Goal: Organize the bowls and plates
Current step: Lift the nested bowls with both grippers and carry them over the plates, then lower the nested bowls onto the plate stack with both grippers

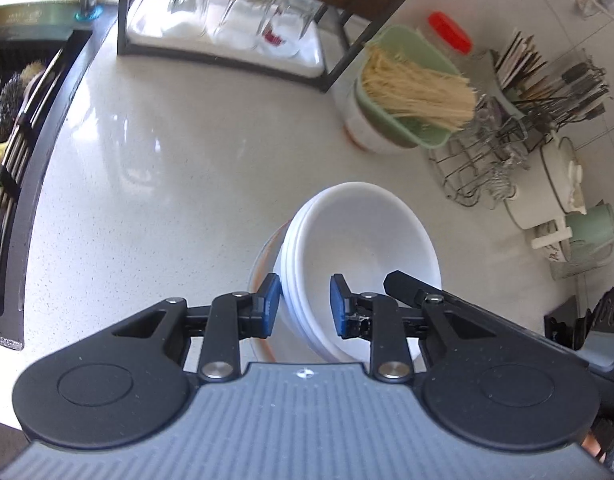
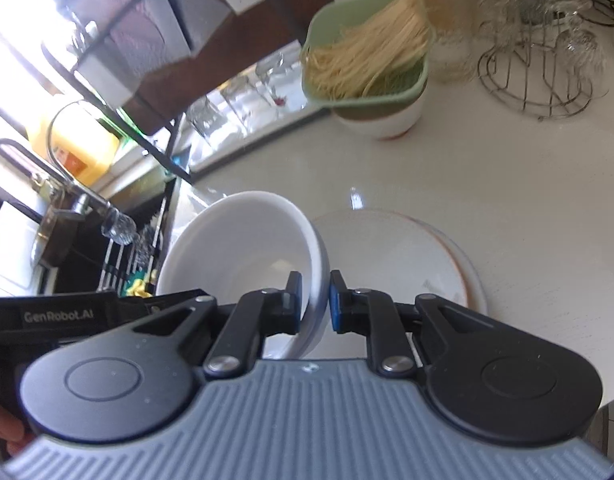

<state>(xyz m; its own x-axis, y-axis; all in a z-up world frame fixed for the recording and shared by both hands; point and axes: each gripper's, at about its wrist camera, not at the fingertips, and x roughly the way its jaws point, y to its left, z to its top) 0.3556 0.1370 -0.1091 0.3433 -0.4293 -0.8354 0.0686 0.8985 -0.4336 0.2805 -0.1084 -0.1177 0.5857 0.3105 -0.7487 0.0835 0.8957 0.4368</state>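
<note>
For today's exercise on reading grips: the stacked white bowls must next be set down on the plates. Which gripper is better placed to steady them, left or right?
Both grip the white bowls, on opposite rims. The right gripper is slightly better placed: the plates lie clearly just beside its fingers. The left gripper mostly hides them.

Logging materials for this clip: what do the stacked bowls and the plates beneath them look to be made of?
Stacked white bowls: glazed ceramic or possibly melamine; smooth, opaque, soft sheen, thick rounded rims. Plates: likely glazed ceramic; glossy white face, thin orange-brown rim line. Both grippers, left and right, clamp the bowl rims.
</note>
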